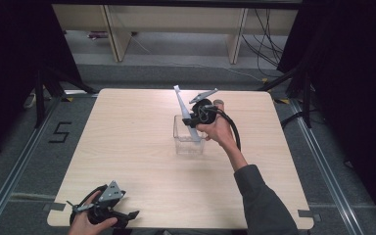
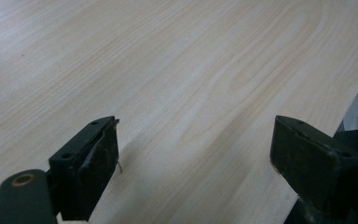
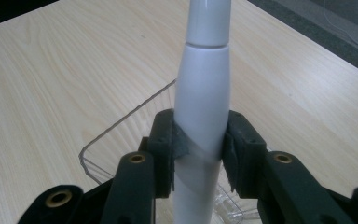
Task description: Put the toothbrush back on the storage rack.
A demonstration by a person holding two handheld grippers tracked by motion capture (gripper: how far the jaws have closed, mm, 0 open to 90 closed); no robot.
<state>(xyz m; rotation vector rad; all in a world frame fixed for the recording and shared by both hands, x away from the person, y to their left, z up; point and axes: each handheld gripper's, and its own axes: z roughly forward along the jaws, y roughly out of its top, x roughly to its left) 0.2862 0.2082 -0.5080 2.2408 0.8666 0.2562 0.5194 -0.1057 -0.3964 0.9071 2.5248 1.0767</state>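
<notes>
The right gripper (image 1: 194, 119) pinches a white electric toothbrush (image 1: 185, 110) by its handle; in the right gripper view both jaws press on the white body (image 3: 201, 116). The toothbrush stands tilted, its head up and to the far left, and its lower end is already inside the clear plastic box (image 1: 178, 128) that sits near the middle of the table (image 1: 127, 147). So I judge the carrying is done and the placing is in progress: what is left is to lower the toothbrush fully into the box and let it go.

The left gripper (image 1: 108, 211) rests at the near left corner of the table, well apart from the box, with its jaws spread and nothing between them.

Around the box the wood is bare on all sides, so there is much room to move. The box walls are thin and hard to see; the lower end could catch on the rim (image 3: 121, 125). The left gripper lies close to the near edge of the table.
</notes>
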